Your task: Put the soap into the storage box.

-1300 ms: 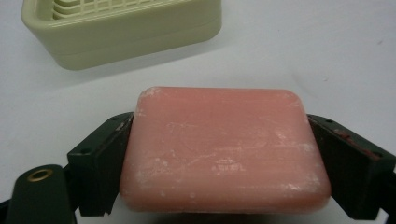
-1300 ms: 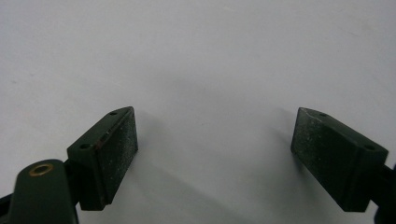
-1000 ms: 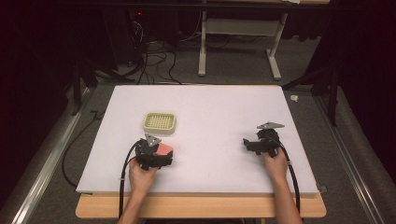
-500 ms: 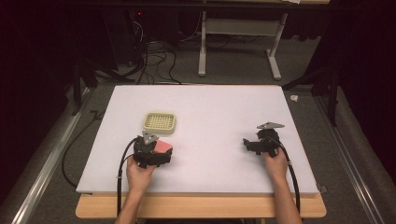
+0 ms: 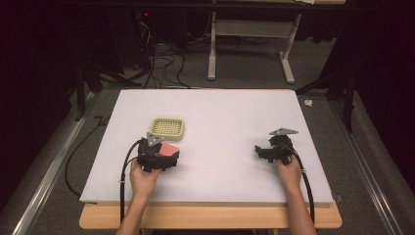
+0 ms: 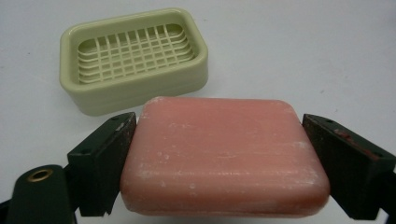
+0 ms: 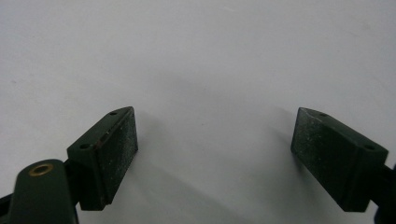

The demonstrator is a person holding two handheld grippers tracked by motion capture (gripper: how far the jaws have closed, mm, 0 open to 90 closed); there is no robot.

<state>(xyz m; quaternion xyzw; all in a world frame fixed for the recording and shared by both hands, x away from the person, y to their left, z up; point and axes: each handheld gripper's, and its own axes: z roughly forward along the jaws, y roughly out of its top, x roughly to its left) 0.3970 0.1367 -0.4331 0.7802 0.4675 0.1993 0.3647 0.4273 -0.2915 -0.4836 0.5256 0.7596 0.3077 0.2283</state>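
Left gripper (image 6: pixel 219 163) is bracketing a pink soap bar (image 6: pixel 224 158): both black jaws are sitting flush against the bar's short ends, so it is reading as a grip across the long axis. Whether the bar is lifted off the worktop or resting on it, I cannot tell. In the high view the left gripper (image 5: pixel 164 155) and soap bar (image 5: pixel 169 149) are sitting toward the worktop's (image 5: pixel 230 112) near-left corner, just on the near side of the pale green soap dish (image 5: pixel 167 128). The dish (image 6: pixel 133 60) is lying just beyond the bar, apart from it, slatted grid up and nothing in it.

Right gripper (image 7: pixel 215 154) is hanging wide open over bare white surface, holding nothing; in the high view the right gripper (image 5: pixel 262 149) is resting near the right edge, well apart from the soap.

Handling judgement:
- The bar is looking rigid and dense, dry and chalky on top with whitish scuffing, so friction is probably fair now; any damp film would be making it slippery.
- Rounded edges are giving the pads little flat to bite on; hold at mid-height of the end faces, not on the curved corners.
- Soap dents under hard squeeze; moderate pressure is seeming right.
- The dish is looking light and likely to slide if nudged, so lowering the bar from above is seeming safer than pushing in from the side.
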